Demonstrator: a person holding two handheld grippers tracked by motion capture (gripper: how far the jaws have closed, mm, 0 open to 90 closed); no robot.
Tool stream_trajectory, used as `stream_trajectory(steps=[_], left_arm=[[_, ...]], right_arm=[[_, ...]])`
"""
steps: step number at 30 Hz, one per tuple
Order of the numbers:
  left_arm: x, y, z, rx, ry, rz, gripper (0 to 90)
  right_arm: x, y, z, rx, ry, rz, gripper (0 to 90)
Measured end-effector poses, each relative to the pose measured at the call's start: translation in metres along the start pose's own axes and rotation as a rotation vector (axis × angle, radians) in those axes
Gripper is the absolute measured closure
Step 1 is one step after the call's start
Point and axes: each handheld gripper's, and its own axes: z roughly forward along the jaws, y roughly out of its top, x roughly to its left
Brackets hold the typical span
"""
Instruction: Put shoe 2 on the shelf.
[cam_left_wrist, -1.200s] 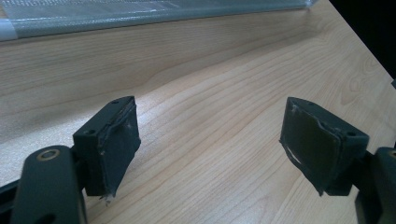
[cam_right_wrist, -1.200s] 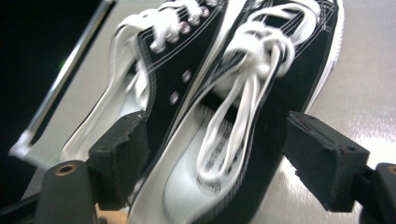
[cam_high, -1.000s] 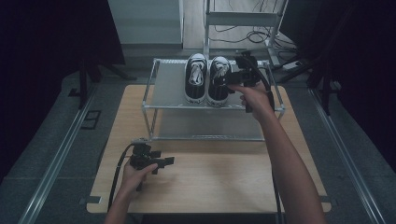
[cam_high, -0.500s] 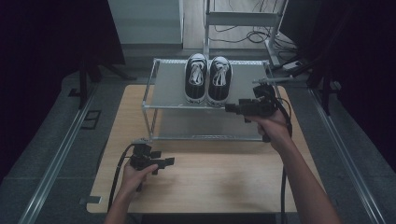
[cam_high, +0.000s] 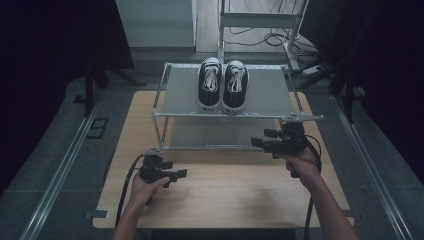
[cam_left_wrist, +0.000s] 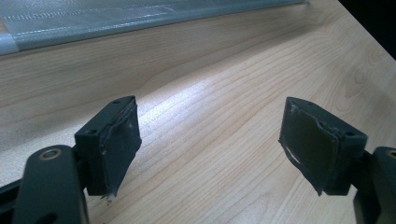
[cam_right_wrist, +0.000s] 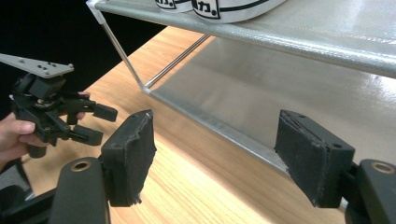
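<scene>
right tongs (cam_high: 260, 142) level, open, beside shoe rack (cam_high: 300, 118)

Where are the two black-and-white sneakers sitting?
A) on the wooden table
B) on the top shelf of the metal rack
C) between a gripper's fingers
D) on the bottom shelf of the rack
B: the pair of black-and-white lace-up sneakers stands side by side on the top shelf of the grey metal rack, above the light wooden table.

black shoes (cam_high: 222, 85) with white laces, toe caps and soles. grey metal rack (cam_high: 260, 95) with silver tubes. light wood-grain table (cam_high: 225, 187). both grippers black: left gripper (cam_high: 175, 174), right gripper (cam_high: 260, 142); grey plate on the left one.
</scene>
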Motion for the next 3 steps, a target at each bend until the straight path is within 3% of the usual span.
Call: stream_trajectory(steps=[3], left_arm=[[0.0004, -0.0007, -0.0008, -0.01, 0.015, 0.011, 20.4]], right_arm=[[0.0003, -0.0033, -0.0005, -0.01, -0.001, -0.01, 27.8]])
